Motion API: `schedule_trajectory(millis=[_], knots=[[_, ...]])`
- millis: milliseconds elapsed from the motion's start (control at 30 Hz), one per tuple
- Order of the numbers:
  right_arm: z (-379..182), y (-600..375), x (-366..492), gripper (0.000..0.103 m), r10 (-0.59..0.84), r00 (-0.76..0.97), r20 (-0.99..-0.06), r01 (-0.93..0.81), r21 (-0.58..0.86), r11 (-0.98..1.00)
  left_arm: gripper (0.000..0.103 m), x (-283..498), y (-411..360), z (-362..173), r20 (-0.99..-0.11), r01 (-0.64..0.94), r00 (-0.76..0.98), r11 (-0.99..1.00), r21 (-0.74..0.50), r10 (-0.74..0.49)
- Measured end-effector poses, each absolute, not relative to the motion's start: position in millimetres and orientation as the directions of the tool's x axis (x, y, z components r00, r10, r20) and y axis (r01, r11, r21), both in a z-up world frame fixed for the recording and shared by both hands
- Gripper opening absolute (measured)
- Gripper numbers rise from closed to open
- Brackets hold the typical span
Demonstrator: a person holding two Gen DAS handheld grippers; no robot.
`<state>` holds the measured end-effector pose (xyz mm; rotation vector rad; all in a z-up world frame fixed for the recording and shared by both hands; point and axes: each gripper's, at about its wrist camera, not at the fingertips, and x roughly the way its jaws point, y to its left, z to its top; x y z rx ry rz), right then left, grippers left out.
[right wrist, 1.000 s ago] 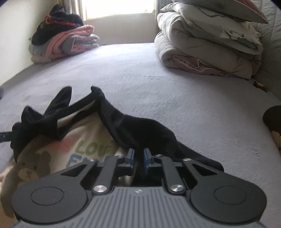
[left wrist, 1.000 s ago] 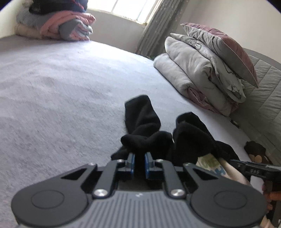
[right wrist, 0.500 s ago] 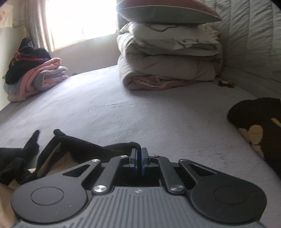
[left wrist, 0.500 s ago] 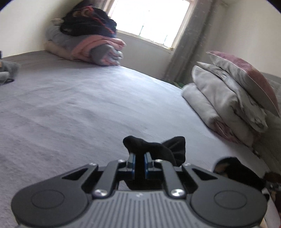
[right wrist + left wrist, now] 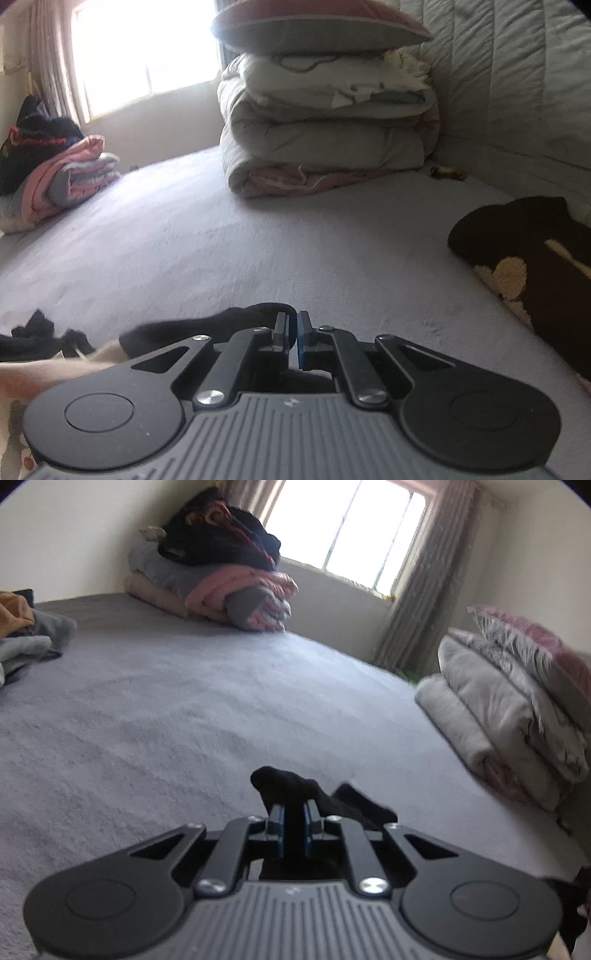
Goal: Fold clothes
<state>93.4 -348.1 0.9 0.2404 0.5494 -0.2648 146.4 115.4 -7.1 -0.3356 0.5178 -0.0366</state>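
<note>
both claws were clamped on the same black garment (image 5: 295,794): the left claw (image 5: 293,812) pinched a bunched black fold that stuck up between its fingers, and the right claw (image 5: 293,328) gripped the black edge (image 5: 236,317) with its fingers nearly together. the garment lay low over the grey bed (image 5: 184,709), its cream printed part (image 5: 44,369) trailing left of the right claw. folded quilts (image 5: 325,140) sat well beyond.

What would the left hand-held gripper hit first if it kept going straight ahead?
Apart from the black garment it grips, probably the grey bed cover, then the folded blanket pile by the wall; depth is unclear.
</note>
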Motion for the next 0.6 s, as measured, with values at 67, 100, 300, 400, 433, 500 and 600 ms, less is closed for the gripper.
schedule_trajectory(millis=[67, 100, 300, 400, 433, 500, 600], knots=[[-2, -348, 95, 0.008, -0.166, 0.807, -0.567, 0.305, 0.160, 0.939, 0.013, 146, 110, -8, -0.498, -0.043, 0.857, 0.947, -0.320, -0.130], [-2, -348, 96, 0.008, -0.160, 0.803, -0.574, 0.305, 0.165, 0.938, 0.013, 145, 109, -8, -0.504, -0.039, 0.853, 0.946, -0.321, -0.136], [6, -351, 84, 0.035, -0.134, 0.770, -0.624, 0.322, 0.198, 0.926, 0.047, 135, 96, -2, -0.538, -0.012, 0.825, 0.946, -0.324, -0.174], [6, -348, 73, 0.036, -0.104, 0.740, -0.664, 0.321, 0.213, 0.923, 0.053, 123, 87, 3, -0.549, 0.020, 0.811, 0.947, -0.321, -0.203], [5, -347, 69, 0.036, -0.086, 0.729, -0.679, 0.316, 0.222, 0.923, 0.054, 118, 84, 3, -0.549, 0.041, 0.806, 0.945, -0.323, -0.222], [2, -343, 61, 0.036, -0.026, 0.708, -0.706, 0.291, 0.258, 0.921, 0.054, 108, 76, 3, -0.554, 0.079, 0.791, 0.942, -0.328, -0.259], [-1, -336, 56, 0.036, 0.068, 0.692, -0.718, 0.239, 0.317, 0.918, 0.054, 93, 64, -2, -0.575, 0.115, 0.762, 0.937, -0.331, -0.297]])
